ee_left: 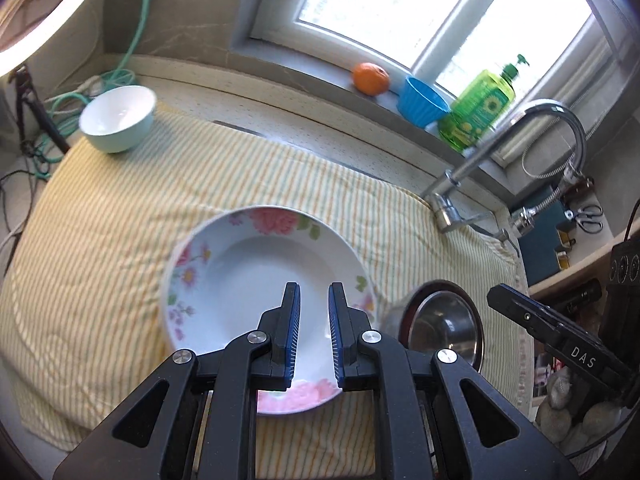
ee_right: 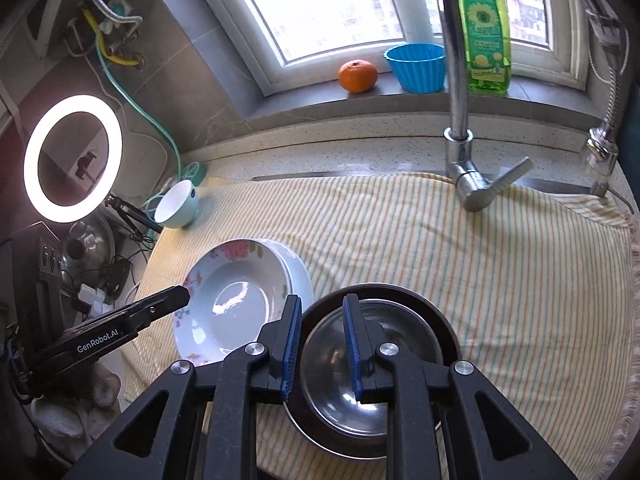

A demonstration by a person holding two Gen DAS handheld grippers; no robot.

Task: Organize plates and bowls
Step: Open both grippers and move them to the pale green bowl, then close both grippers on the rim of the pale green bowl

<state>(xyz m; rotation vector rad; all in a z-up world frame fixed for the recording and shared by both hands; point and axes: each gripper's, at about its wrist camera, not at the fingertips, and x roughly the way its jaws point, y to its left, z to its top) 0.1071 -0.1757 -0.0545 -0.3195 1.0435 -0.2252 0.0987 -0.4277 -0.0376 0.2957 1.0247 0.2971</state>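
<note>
Striped yellow-and-white cloth (ee_right: 440, 248) covers the counter under both my tools. My left gripper (ee_left: 314, 330) hangs with its jaws apart over the floral-rimmed white plate (ee_left: 240, 280), which tops a small stack on the cloth. My right gripper (ee_right: 322, 346) hangs likewise parted above the shiny steel bowl (ee_right: 360, 400), nested in a dark bowl just beside that stack. Farther back sit a pale green bowl (ee_right: 178, 204), the chrome tap (ee_right: 460, 140), and an orange (ee_right: 357, 76) on the grey windowsill.
</note>
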